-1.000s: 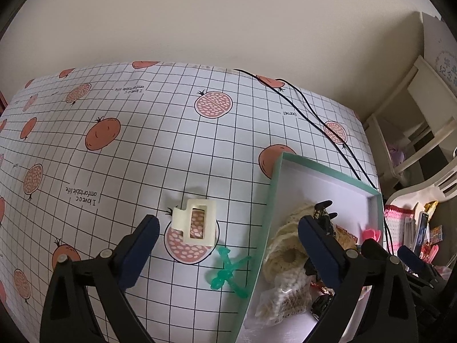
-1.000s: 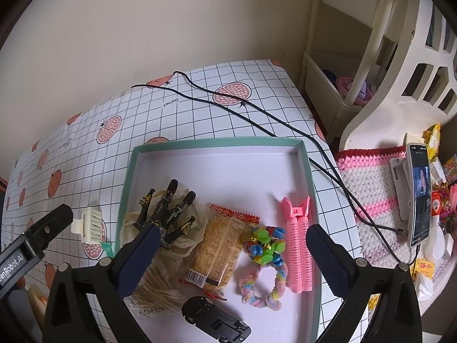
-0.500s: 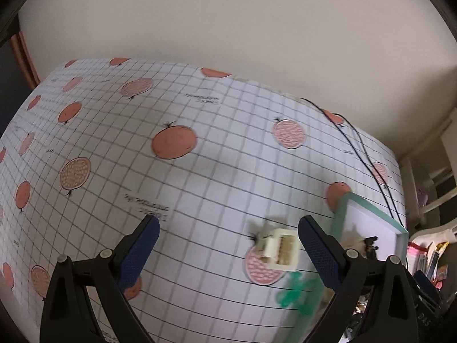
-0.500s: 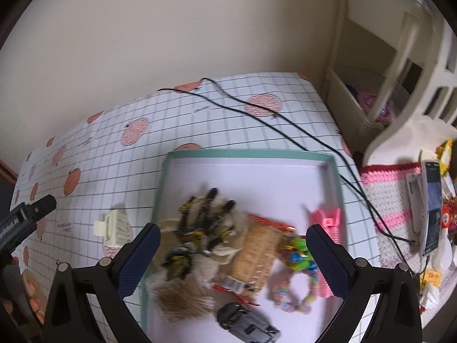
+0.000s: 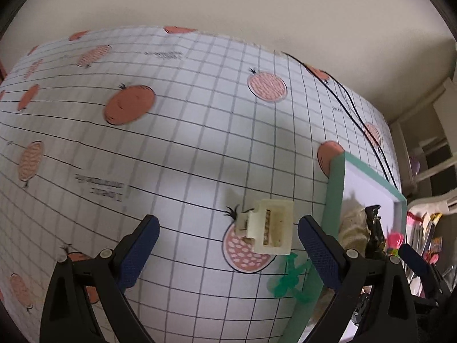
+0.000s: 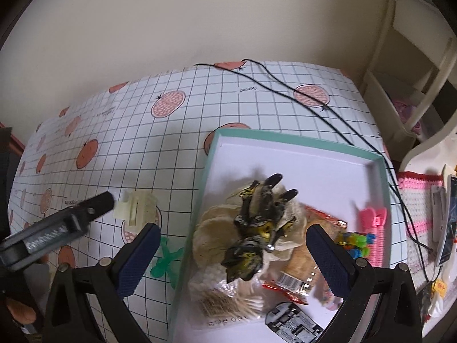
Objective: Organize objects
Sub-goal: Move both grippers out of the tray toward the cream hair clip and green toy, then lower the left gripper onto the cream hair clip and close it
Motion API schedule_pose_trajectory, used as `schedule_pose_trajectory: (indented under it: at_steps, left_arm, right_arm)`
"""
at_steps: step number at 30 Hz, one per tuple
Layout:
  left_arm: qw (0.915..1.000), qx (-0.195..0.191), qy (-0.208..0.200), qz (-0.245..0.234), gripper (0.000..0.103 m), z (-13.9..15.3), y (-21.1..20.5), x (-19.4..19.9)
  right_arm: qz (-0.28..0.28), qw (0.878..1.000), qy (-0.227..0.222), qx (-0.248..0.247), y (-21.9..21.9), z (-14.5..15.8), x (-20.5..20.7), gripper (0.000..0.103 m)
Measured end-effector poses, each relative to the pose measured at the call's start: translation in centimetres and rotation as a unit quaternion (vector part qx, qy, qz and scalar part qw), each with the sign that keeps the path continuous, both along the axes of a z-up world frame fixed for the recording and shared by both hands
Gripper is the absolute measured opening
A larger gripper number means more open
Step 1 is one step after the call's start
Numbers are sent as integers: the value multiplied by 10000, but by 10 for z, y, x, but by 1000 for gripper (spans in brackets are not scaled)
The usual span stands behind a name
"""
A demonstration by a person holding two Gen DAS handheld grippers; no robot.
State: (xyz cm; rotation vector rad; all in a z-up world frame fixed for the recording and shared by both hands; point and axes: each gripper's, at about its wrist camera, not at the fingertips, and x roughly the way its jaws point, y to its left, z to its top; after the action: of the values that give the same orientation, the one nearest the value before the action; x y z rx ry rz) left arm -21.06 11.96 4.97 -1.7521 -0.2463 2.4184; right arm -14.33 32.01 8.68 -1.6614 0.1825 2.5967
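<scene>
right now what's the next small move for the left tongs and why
Probably ease the left tongs forward and a little right, to straddle the cream hair claw. They stand open and empty, and the claw lies on the tablecloth outside the teal tray, nearer the right finger. The green clip beside it could follow.

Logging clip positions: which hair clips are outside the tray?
Two: the cream claw clip and green clip lie on the tablecloth left of the tray; the pink clip and black clips lie inside.
</scene>
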Motion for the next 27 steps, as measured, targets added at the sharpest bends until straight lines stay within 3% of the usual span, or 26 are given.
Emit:
schedule_pose_trajectory:
  at_steps: [15, 21, 27]
  left_arm:
    - [9985, -273, -179, -430, 98, -29, 28, -7]
    - [9985, -442, -197, -247, 98, -33, 18, -10]
    - [9991, -356, -210, -96, 98, -37, -1, -12]
  right_arm:
    - [-44, 9998, -189, 15, 4, -21, -9, 103]
    - [-18, 9998, -156, -80, 1, -19, -8, 103]
    - [252, 9992, -191, -236, -14, -21, -5, 103]
